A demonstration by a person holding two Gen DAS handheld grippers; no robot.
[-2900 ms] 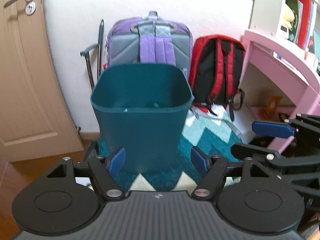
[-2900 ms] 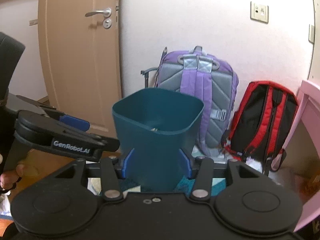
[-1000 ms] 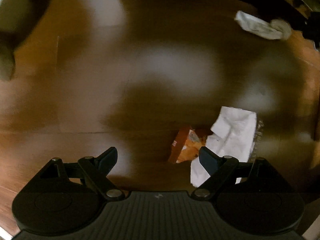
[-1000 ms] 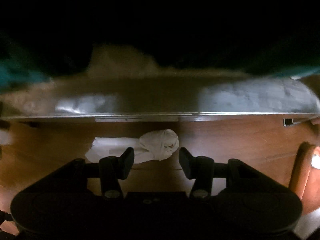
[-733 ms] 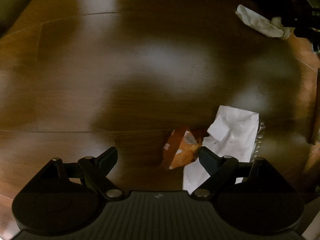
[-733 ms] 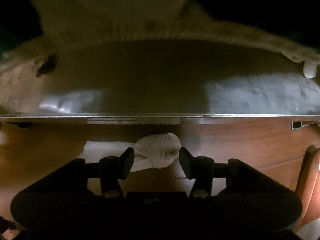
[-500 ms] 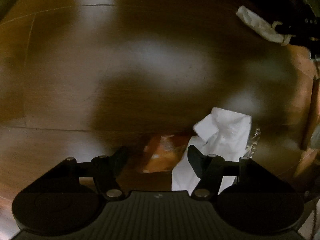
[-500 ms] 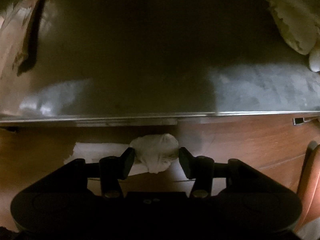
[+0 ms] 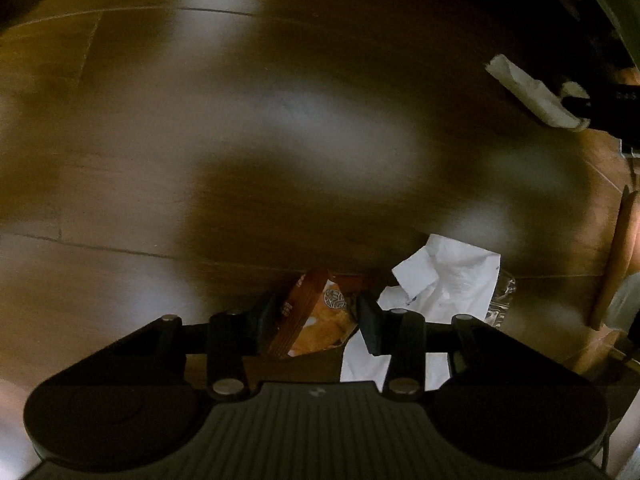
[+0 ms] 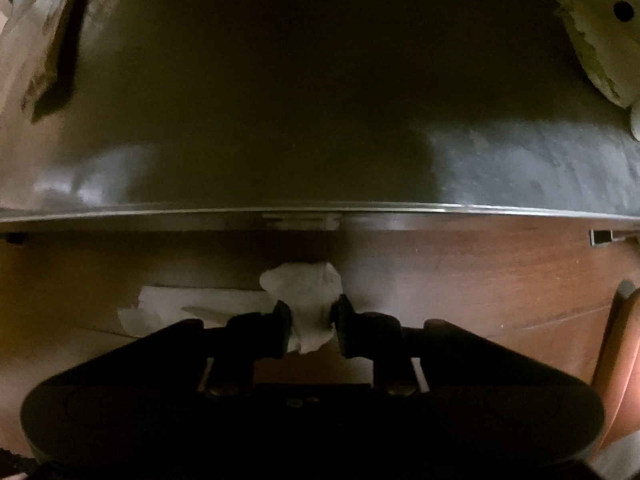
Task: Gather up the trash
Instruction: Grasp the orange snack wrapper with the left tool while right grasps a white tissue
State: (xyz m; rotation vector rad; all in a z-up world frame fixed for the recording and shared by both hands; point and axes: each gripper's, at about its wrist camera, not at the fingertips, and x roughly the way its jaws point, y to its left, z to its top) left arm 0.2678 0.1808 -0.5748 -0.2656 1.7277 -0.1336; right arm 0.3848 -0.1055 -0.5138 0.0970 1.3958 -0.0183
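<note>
Both my tongs point down at the wood floor (image 9: 200,140), in dim light.

Left tongs (image 9: 316,320): jaws have just been closing, now narrow, with the orange wrapper (image 9: 316,312) between them. Both pads sit against its sides, and the wrapper stands up crumpled in the gap, so I log it as gripped. The wrapper's lower edge is at floor level; I cannot tell whether it has lifted. Just right of it lies a white paper (image 9: 444,280), partly under my right-side finger, not held. A bit of clear film (image 9: 502,292) shows at the paper's far edge.

Right tongs (image 10: 310,320): jaws have just been closing, now pinched on the white tissue wad (image 10: 306,292). The wad bulges above the pads, and its flat tail (image 10: 192,304) trails left along the floor. It lies near the metal edge strip (image 10: 320,212) of a dark panel beyond.

From the left camera, the same tissue (image 9: 532,92) shows far right, with the right tongs dark at its end.
</note>
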